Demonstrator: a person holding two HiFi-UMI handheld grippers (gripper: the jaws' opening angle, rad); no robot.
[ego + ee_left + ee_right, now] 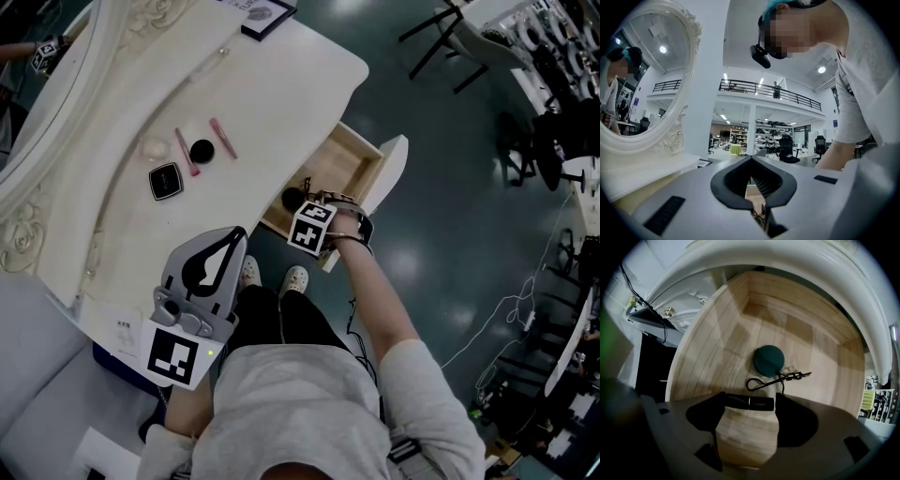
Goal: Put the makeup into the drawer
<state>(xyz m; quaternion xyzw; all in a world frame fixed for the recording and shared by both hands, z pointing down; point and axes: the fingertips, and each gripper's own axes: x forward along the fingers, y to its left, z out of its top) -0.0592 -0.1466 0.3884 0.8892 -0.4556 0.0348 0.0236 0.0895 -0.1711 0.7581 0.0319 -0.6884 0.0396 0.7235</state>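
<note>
— Why was the right gripper (750, 404) down in the drawer (717, 329)?
— Its jaws pinched a dark tube (740, 401) low over the wood, likely to lay it there. The left gripper (751, 159) hung aside, jaws together, empty.

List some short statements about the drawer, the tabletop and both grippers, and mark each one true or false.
1. The right gripper holds a black tube crosswise between its jaws. True.
2. The drawer has nothing in it. False: a dark green round case and an eyelash curler lie on its wooden floor.
3. The left gripper has its jaws together with nothing between them. True.
4. The black square compact lies in the drawer. False: it lies on the white tabletop, beside the pink sticks.
</note>
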